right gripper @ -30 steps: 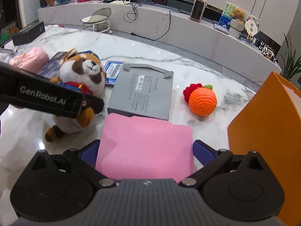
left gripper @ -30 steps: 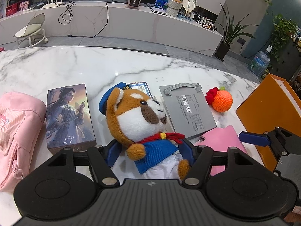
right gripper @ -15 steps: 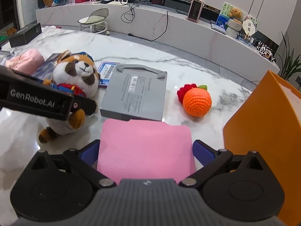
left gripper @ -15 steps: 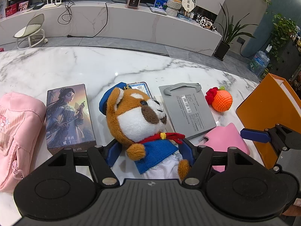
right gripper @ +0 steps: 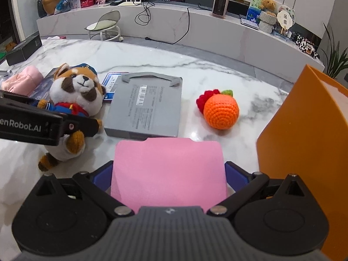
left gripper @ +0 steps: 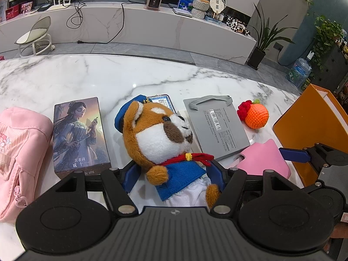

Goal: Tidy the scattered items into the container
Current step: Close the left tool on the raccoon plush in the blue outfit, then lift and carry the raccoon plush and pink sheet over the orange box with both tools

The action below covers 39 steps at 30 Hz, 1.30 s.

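- Left wrist view: the left gripper (left gripper: 173,177) has its blue fingers pinched on the body of the plush raccoon (left gripper: 161,139), which fills the frame's centre over the marble table (left gripper: 87,76).
- Left of the plush lies an illustrated box (left gripper: 79,132), and a pink pouch (left gripper: 17,152) sits at the far left edge.
- Right of the plush rests a gray notebook (left gripper: 217,126), with a blue card (left gripper: 162,101) partly hidden behind the plush's head.
- Right wrist view: the right gripper (right gripper: 168,175) pinches a pink pad (right gripper: 168,169) by its side edges at lower centre, its far edge just beside the notebook.
- A crocheted orange (right gripper: 220,112) lies right of centre, apart from the notebook.
- The orange container (right gripper: 308,130) stands at the right edge, near the pad.
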Motion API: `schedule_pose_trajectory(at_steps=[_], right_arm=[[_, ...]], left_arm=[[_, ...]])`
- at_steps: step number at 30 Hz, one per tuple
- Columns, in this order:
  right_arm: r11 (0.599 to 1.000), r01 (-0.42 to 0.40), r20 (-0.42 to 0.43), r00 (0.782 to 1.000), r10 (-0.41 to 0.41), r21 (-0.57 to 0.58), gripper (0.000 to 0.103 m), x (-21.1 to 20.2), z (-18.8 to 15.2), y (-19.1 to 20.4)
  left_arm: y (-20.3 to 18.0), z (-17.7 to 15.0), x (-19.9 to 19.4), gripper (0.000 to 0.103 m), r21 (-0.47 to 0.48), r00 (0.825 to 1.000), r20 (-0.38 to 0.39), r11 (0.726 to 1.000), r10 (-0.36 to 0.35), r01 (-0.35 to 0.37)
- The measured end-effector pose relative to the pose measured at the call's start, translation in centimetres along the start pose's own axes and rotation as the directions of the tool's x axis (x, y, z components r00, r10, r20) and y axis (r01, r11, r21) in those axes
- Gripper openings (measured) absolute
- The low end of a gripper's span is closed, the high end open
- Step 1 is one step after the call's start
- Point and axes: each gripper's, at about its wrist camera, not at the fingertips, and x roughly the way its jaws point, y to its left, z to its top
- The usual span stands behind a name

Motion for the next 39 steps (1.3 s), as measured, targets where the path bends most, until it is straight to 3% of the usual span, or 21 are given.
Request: schedule_pose_trajectory(at_steps=[3,8,14,39], right_arm=[[1.0,-0.002,-0.007,1.0,0.002,0.009,0.103,0.0,0.1,0.0],[0.999,0.0,-0.015,1.0,0.001,0.035,0.102,-0.4,0.5,-0.2],[0.999,0.001,-0.014,1.0,0.0,0.046,0.102,-0.9,0.7,-0.3],[0.998,-0.016,0.083,0.997,0.01,0.066,0.102,-5.3,2.1,-0.7]], left_arm=[[0.0,0.0,0.0,0.077,0.0,1.0,0.002,1.0,0.0,0.0],[0.0,0.2,-0.4,0.054,0.005,1.0,0.017,1.0,0.006,-0.006],[0.3,0.2,-0.7,0.047,-0.002,1.0,0.015,1.0,0.002,-0.002],[-0.1,0.6,-4.1,0.043,0.021,0.998,0.066,1.0,0.02,-0.021]])
